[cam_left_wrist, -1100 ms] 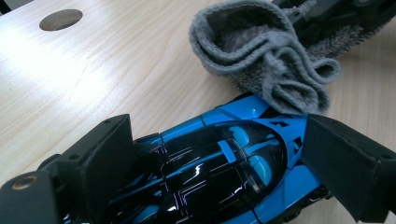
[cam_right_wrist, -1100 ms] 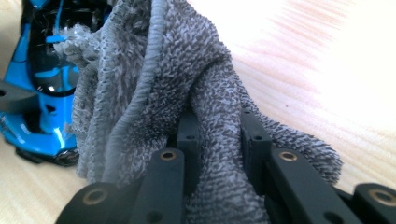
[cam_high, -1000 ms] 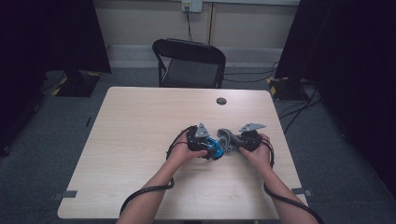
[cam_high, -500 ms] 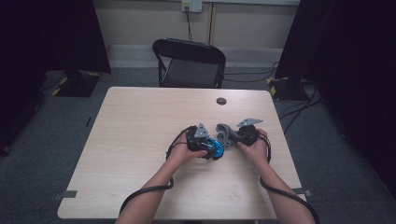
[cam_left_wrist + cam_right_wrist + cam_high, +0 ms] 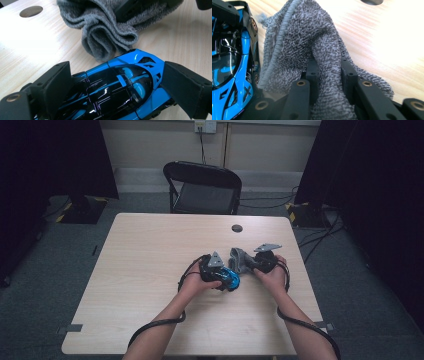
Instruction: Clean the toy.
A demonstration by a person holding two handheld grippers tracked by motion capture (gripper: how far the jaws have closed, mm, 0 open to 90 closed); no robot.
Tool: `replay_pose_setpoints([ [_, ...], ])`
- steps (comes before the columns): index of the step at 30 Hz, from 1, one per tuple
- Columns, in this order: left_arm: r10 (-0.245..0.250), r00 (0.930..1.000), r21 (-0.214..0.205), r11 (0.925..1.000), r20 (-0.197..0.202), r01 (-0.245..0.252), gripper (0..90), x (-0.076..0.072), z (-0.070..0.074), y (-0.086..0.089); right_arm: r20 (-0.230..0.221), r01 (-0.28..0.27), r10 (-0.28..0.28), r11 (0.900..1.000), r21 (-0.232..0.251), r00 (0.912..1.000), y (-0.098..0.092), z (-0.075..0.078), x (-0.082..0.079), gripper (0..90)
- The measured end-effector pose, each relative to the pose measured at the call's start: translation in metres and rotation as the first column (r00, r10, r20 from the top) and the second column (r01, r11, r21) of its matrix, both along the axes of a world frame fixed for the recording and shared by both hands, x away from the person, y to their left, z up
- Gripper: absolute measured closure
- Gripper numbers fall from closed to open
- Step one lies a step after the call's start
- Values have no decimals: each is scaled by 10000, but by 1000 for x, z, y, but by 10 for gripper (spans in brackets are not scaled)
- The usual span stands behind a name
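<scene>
A blue and black toy car (image 5: 120, 87) sits crosswise between the jaws of my left gripper (image 5: 225, 279), whose pads press its two ends; it is shut on the car. In the high view the car (image 5: 231, 279) rests on the wooden table (image 5: 150, 270) near its middle right. A grey terry cloth (image 5: 312, 50) is bunched up between the jaws of my right gripper (image 5: 247, 264), which is shut on a fold of it. The cloth (image 5: 107, 32) lies right against the car's side. In the right gripper view the car (image 5: 229, 75) is at the left edge.
A round hole (image 5: 237, 228) sits in the tabletop beyond the grippers. A black folding chair (image 5: 202, 187) stands behind the far edge. Cables trail from both grippers off the near edge. Dark curtains flank the room.
My right gripper with the cloth has shifted slightly left, closer against the car. My left gripper and the car have stayed put.
</scene>
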State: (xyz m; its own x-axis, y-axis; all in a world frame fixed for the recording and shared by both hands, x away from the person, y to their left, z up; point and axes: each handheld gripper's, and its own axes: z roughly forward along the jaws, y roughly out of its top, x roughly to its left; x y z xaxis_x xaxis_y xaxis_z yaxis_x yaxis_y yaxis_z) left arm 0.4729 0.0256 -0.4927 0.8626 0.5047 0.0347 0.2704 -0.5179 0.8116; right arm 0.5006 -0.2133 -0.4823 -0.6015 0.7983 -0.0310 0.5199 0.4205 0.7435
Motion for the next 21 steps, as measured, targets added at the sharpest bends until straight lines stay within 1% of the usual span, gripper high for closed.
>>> replay_pose_setpoints([
  [2,-97,9999,193,9998,-133,100,90,2,2,0,21,43,-43,10000,-1,10000,-1,2,0,738],
  [3,-68,9997,184,9998,-242,73,90,2,3,-1,22,75,-75,10000,1,10000,-2,2,0,738],
  [4,-111,9996,253,9996,-265,118,90,3,4,-1,23,78,-78,10000,2,10000,-3,3,0,737],
  [7,-190,9990,589,9980,-416,214,90,5,7,-3,9,138,-138,9998,139,9999,-4,4,0,737],
  [9,-201,9980,842,9961,-601,251,90,7,10,-4,9,186,-186,9995,237,9998,-5,5,0,736],
  [12,-194,9963,1099,9935,-840,286,102,9,15,-6,2,209,-209,9995,221,9998,-4,7,1,736],
  [15,-142,9955,1111,9935,-939,246,124,10,16,-5,48,182,-183,9996,200,9998,-3,9,2,736],
  [21,-151,9945,889,9957,-1033,244,134,10,19,2,19,228,-229,9993,284,9997,-1,10,4,735],
])
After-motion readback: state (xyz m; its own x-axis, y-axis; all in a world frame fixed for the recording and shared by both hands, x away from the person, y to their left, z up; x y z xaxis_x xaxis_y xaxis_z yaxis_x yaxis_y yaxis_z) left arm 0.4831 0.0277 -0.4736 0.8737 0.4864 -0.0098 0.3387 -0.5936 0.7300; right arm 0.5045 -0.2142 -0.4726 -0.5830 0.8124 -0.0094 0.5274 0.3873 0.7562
